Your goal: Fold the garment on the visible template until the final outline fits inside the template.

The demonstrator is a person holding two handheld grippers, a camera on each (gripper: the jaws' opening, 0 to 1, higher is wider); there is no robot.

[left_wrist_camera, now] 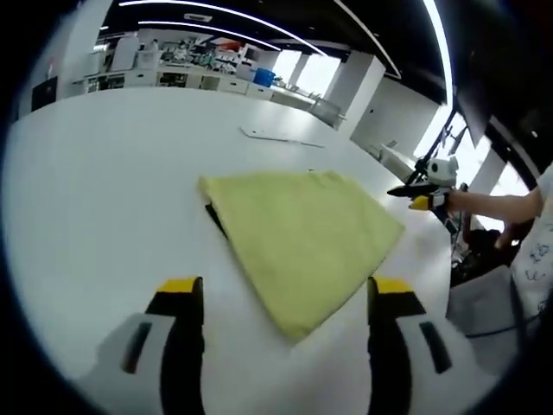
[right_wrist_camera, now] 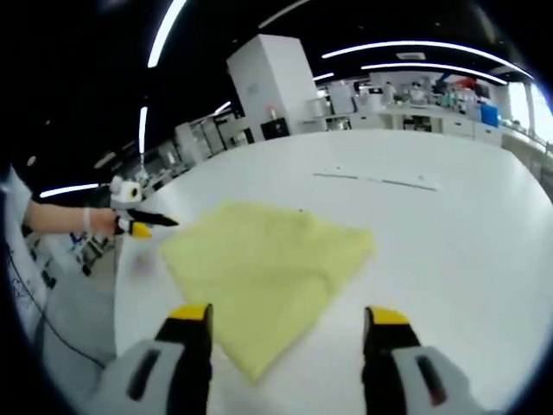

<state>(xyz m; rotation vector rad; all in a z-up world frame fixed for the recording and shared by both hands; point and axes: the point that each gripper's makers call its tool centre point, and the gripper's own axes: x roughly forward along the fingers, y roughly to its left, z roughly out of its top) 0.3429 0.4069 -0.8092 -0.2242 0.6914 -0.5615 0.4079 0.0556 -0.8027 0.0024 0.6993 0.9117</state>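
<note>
One large white table (left_wrist_camera: 104,173) is seen in both views, and it carries everything else. In the right gripper view the same table (right_wrist_camera: 449,251) stretches away toward a row of benches at the far side of the room.

One yellow garment (left_wrist_camera: 302,238) is laid flat on the table, folded into a roughly four-sided shape with one corner pointing toward the left gripper's camera. In the right gripper view the garment (right_wrist_camera: 263,272) is seen as one piece again, lying between that view's own jaws and the far half of the table. A single dark edge, taken to be the template (left_wrist_camera: 215,218), is visible just under the garment's left side in the left gripper view; how far it runs beneath the cloth cannot be told. One thin pale strip (left_wrist_camera: 281,137) is seen lying on the table well beyond the garment, and it appears likewise in the right gripper view (right_wrist_camera: 376,180).

Two grippers are counted. The left gripper (left_wrist_camera: 285,298) is held with its two yellow-tipped jaws wide apart, the near corner of the garment lying between them, nothing gripped. The right gripper (right_wrist_camera: 285,324) is likewise held with its two jaws spread and empty over the garment's near corner. Each gripper is also seen small in the other's view, held by a hand at the garment's edge; the state of its jaws there cannot be told.
</note>
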